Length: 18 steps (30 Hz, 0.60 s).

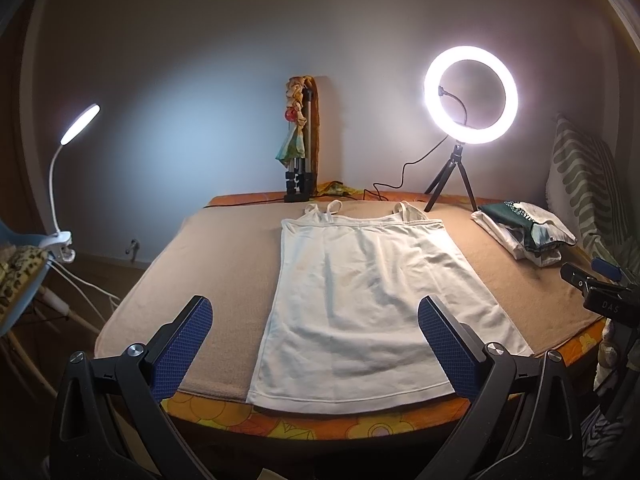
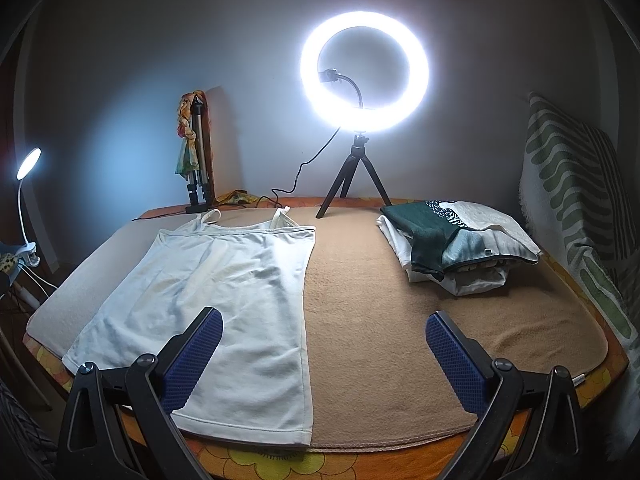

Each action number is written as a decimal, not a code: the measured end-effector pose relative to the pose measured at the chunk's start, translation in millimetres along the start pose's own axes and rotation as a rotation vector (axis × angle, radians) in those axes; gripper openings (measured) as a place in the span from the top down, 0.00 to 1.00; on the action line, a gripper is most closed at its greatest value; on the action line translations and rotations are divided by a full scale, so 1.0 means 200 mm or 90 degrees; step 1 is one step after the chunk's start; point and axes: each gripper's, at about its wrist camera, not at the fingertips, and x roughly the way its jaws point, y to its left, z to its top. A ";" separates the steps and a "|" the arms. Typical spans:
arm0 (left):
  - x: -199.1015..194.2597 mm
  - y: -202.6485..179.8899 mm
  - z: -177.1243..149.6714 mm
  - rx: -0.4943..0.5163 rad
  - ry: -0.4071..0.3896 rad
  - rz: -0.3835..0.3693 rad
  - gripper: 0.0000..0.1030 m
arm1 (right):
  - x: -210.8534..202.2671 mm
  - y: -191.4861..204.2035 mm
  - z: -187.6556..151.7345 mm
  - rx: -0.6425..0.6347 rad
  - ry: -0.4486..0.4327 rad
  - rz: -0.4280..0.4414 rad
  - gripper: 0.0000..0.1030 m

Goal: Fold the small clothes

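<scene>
A white strappy tank top (image 1: pixel 360 304) lies flat on the tan blanket (image 1: pixel 224 264), straps at the far end, hem at the near table edge. It also shows in the right wrist view (image 2: pixel 224 304). My left gripper (image 1: pixel 316 320) is open and empty, hovering above the hem end of the top. My right gripper (image 2: pixel 324 336) is open and empty, hovering over the top's right edge and the bare blanket (image 2: pixel 400 320). The right gripper's black body shows at the right edge of the left wrist view (image 1: pixel 600 292).
A stack of folded clothes (image 2: pixel 456 240) sits at the back right. A lit ring light on a tripod (image 2: pixel 364 80) and a folded tripod with a scarf (image 2: pixel 196 152) stand at the back. A clip lamp (image 1: pixel 76 128) is at the left. A striped cushion (image 2: pixel 576 184) stands at the right.
</scene>
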 end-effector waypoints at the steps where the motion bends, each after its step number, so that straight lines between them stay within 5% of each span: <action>1: 0.00 0.00 0.00 0.000 -0.001 0.000 0.01 | 0.00 0.00 0.00 0.001 0.000 0.000 0.00; 18: -0.01 -0.01 0.00 -0.003 -0.007 -0.002 0.01 | 0.00 0.00 0.00 0.002 0.000 0.001 0.00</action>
